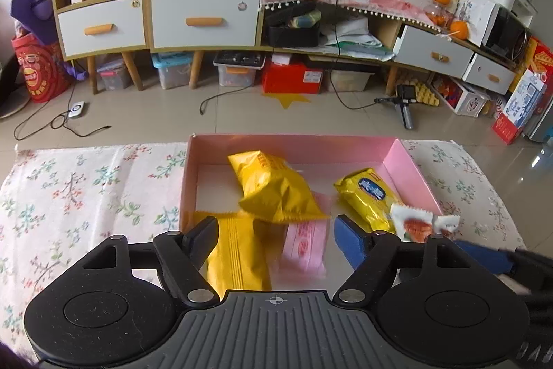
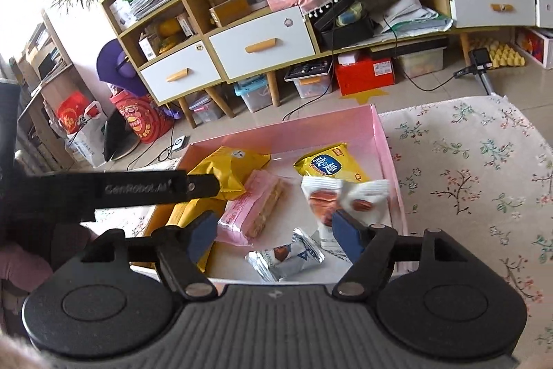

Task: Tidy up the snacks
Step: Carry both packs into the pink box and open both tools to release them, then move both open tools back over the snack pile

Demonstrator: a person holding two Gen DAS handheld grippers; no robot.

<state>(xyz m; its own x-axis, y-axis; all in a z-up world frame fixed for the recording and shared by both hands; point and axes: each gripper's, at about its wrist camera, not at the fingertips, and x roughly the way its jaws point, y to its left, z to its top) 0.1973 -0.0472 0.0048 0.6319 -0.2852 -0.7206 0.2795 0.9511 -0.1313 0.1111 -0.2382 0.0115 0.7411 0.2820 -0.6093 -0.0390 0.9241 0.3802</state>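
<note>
A pink box (image 1: 409, 166) on the floral tablecloth holds several snacks: a puffy yellow bag (image 1: 273, 187), a flat yellow packet (image 1: 238, 258), a pink wafer pack (image 1: 306, 246), a yellow-and-blue pack (image 1: 369, 196) and white packs (image 1: 414, 223). My left gripper (image 1: 276, 237) is open above the box's near edge, with nothing between its fingers. In the right wrist view the box (image 2: 380, 134) shows the pink wafer pack (image 2: 254, 208), white packs (image 2: 325, 199) and a silver packet (image 2: 287, 256). My right gripper (image 2: 274, 232) is open over the box.
The floral tablecloth (image 1: 76, 196) stretches left of the box and also right of it (image 2: 477, 168). The left gripper's black arm (image 2: 138, 189) crosses the box's left side in the right wrist view. Beyond the table are tiled floor, cables and a low cabinet (image 1: 204, 19).
</note>
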